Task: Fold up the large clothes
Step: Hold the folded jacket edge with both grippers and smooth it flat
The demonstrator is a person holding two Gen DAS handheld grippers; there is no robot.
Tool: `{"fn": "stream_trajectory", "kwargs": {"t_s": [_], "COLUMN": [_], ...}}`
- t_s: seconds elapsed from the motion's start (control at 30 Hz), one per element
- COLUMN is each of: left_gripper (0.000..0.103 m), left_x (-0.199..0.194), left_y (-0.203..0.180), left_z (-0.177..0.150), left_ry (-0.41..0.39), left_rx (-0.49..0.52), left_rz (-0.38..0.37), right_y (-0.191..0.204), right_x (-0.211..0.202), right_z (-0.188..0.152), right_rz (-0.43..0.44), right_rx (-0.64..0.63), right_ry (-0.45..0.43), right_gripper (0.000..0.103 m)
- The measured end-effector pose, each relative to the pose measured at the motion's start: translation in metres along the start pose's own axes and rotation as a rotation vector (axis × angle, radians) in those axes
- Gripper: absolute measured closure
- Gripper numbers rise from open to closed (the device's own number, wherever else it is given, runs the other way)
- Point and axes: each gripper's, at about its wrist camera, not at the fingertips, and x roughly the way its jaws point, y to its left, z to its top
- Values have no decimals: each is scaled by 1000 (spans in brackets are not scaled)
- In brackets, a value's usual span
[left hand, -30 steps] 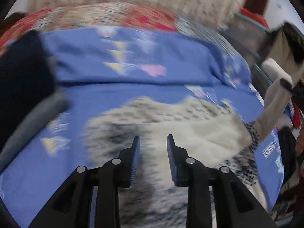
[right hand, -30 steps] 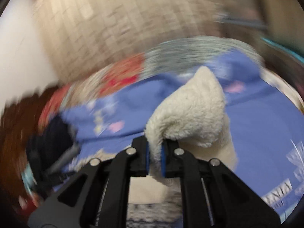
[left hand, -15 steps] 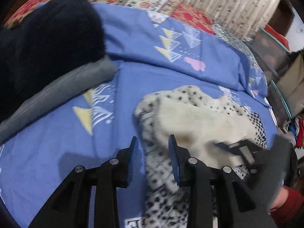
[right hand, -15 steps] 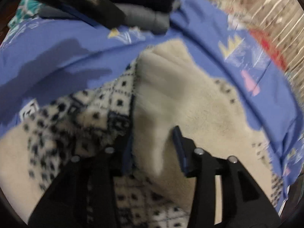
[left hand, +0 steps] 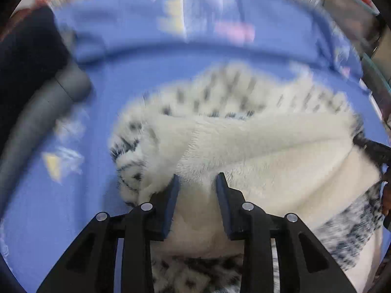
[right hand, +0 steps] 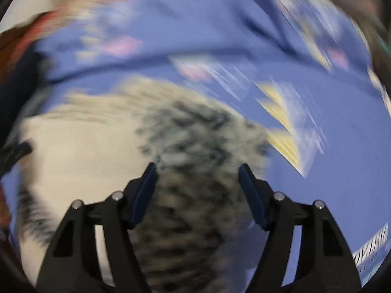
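A fluffy cream garment with black spots (left hand: pixel 244 131) lies bunched on the blue bed sheet (left hand: pixel 146 68); its plain cream lining is folded over on top. My left gripper (left hand: pixel 197 183) is open, its fingers low over the cream fold, fabric between them. My right gripper (right hand: pixel 197 171) is wide open and empty above the spotted part of the garment (right hand: pixel 190 134). The right wrist view is heavily blurred. A tip of the other gripper shows at the right edge of the left wrist view (left hand: pixel 374 149).
A dark garment (left hand: pixel 27 56) and a grey folded one (left hand: pixel 41 112) lie at the left of the bed. The sheet (right hand: pixel 342 171) carries yellow and pink printed shapes. Cluttered shelves (left hand: pixel 366 24) stand at the far right.
My right gripper has opened wide, let go of the cream fabric and drawn back over the spotted part. My left gripper has moved forward onto the cream fold.
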Motion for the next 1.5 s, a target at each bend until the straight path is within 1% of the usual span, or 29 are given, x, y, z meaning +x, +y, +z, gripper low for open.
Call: {"fn": "stream_trajectory", "kwargs": {"t_s": [0.03, 0.07, 0.13, 0.17, 0.23, 0.27, 0.3, 0.37, 0.43, 0.47, 0.5, 0.53, 0.57, 0.6, 0.63, 0.67, 0.7, 0.77, 0.8, 0.87, 0.97, 1.0, 1.07, 1.1, 1.13, 1.27, 1.37, 1.5], "left_gripper": [48, 48, 48, 48, 48, 48, 48, 48, 45, 43, 40, 38, 38, 37, 37, 37, 37, 37, 37, 37, 37, 37, 37, 37, 37, 37, 34, 29], "left_x": [-1, -2, -9, -14, -36, -50, -71, -101, -131, -138, -149, -156, -158, -163, -164, -166, -167, -166, -165, -164, -169, -170, -168, -164, -162, -158, -154, -150], "left_y": [-1, -5, -14, -14, -14, -13, -9, 3, 21, 28, 37, 42, 45, 47, 48, 48, 48, 48, 49, 50, 52, 50, 45, 41, 38, 30, 27, 25], "left_z": [-3, -4, -5, -4, -7, -12, -21, -42, -78, -89, -114, -137, -152, -177, -192, -207, -226, -248, -260, -275, -290, -292, -296, -299, -301, -304, -308, -310], "left_ry": [-40, -55, -53, -46, -32, -45, -74, -116, -110, -102, -85, -68, -55, -33, -16, 1, 20, 61, 87, 98, 86, 84, 88, 101, 105, 99, 99, 96], "left_rx": [12, 36, 61, 58, 46, 48, 55, 57, 32, 22, 12, 8, 9, 17, 23, 30, 33, 22, 9, -21, -65, -68, -54, -38, -32, -34, -42, -68], "left_rz": [2, 22, 66, 71, 80, 82, 88, 83, 51, 40, 24, 16, 17, 28, 40, 49, 46, 18, -7, -21, -57, -54, -5, 42, 66, 120, 163, 186], "right_y": [-12, -11, 0, 2, 0, -2, -4, -12, -20, -23, -29, -30, -32, -37, -40, -41, -42, -42, -42, -38, -34, -32, -29, -29, -31, -31, -32, -33], "right_x": [6, 6, 2, -2, -24, -38, -59, -92, -126, -134, -149, -153, -160, -165, -170, -172, -173, -174, -174, -174, -174, -174, -174, -171, -169, -164, -163, -161], "right_z": [-4, -6, -10, -12, -15, -20, -30, -53, -94, -110, -141, -156, -175, -200, -225, -243, -258, -288, -298, -314, -325, -329, -333, -335, -335, -335, -337, -342], "right_rz": [49, 49, -12, -17, 13, 26, 44, 88, 145, 164, 185, 189, 191, 192, 185, 179, 179, 183, 185, 175, 203, 205, 197, 193, 191, 182, 175, 175], "right_rx": [56, 56, 8, 4, 25, 31, 28, 17, 7, 2, -3, -4, -1, 7, 16, 24, 34, 57, 60, 56, 57, 60, 60, 69, 80, 111, 138, 192], "right_ry": [-2, -23, -43, -52, -89, -112, -138, -160, -153, -145, -130, -119, -101, -81, -68, -58, -47, -17, -9, 2, 18, 25, 28, 35, 44, 38, 29, 8], "right_gripper": [24, 24, 22, 22, 21, 21, 21, 21, 21, 21, 21, 21, 21, 21, 21, 21, 21, 21, 21, 22, 25, 25, 25, 25, 25, 25, 24, 19]}}
